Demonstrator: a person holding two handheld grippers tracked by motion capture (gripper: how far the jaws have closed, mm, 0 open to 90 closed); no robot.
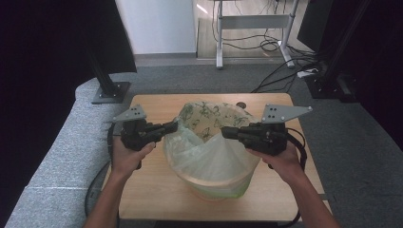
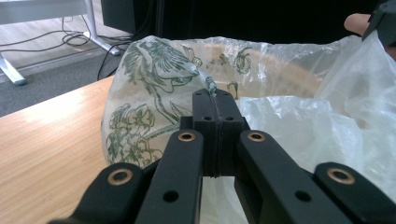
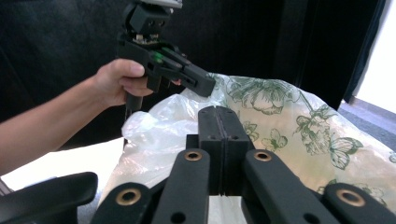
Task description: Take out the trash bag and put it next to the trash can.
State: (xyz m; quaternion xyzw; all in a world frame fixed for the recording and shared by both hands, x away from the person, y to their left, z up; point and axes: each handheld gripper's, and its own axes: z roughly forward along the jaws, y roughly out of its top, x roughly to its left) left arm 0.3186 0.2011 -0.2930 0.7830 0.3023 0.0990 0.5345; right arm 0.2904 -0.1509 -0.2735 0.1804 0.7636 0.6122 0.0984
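Bag (image 1: 209, 152): clear, milky plastic, printed near its rim with dark green flowers, leaves and butterflies. Bin (image 1: 216, 186): pale wood-toned rim, light green below; table (image 1: 152, 190): light wood grain. 2 grippers, left (image 1: 175, 126) and right (image 1: 224, 132), black with brass-coloured rivets and grey top plates.

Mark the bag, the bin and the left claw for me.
plastic bag (image 1: 209, 152), high view, on the clear film draped over the near rim.
bin (image 1: 216, 184), high view, on its front wall below the bag.
left claw (image 1: 172, 126), high view, at its closed tips.
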